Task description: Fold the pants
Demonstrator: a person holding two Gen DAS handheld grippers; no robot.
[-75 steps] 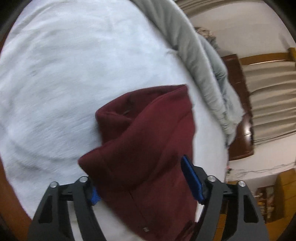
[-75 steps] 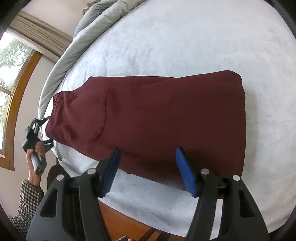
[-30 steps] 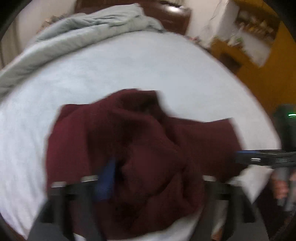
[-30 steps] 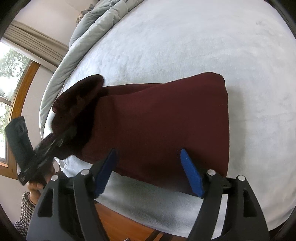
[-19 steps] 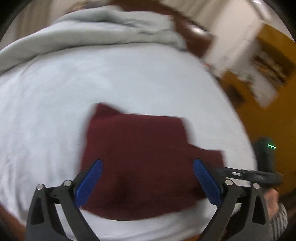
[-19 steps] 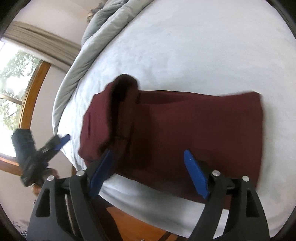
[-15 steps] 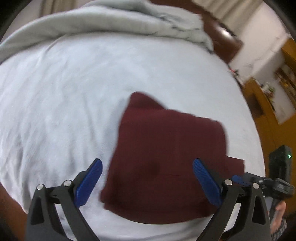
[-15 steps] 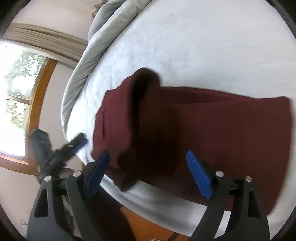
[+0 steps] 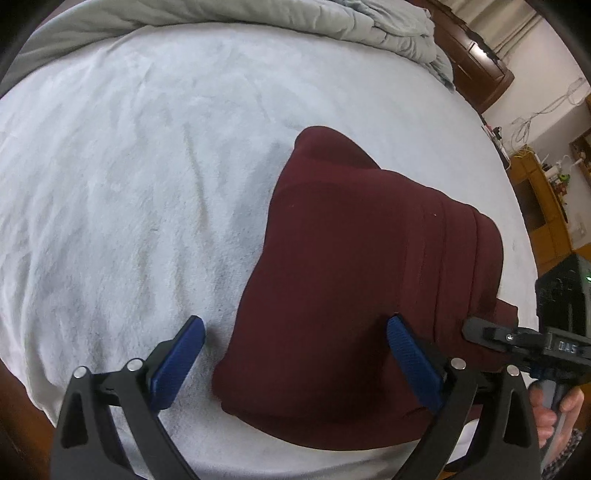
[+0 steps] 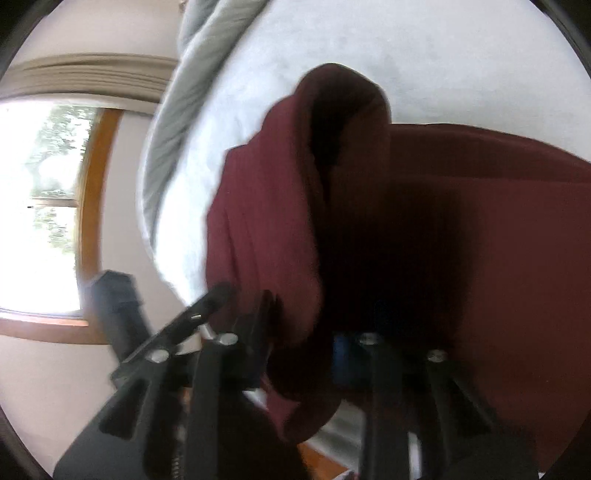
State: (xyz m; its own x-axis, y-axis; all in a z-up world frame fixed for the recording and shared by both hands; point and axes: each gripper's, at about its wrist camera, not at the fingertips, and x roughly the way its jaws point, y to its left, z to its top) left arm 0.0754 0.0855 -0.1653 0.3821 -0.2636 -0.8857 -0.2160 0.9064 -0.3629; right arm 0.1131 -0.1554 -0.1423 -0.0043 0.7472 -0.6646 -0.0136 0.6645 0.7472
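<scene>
The maroon pants (image 9: 362,280) lie folded over on the white bedspread (image 9: 129,166), near the bed's front edge. My left gripper (image 9: 295,350) is open and empty just above the near end of the fold. My right gripper (image 10: 299,354) has its jaws narrowed around the near edge of the pants (image 10: 280,221), with cloth bunched between its fingers; that view is blurred. The right gripper also shows in the left wrist view (image 9: 524,339), at the fold's right end. The left gripper's body (image 10: 118,302) shows at the left of the right wrist view.
A grey duvet (image 9: 258,18) is bunched along the far side of the bed. A dark wooden headboard (image 9: 476,62) and wooden shelves (image 9: 546,206) stand to the right. A window (image 10: 40,206) is at the left in the right wrist view.
My left gripper carried the waistband end over the legs, let go, and now hangs open. My right gripper has moved in and closed on the pants' near edge.
</scene>
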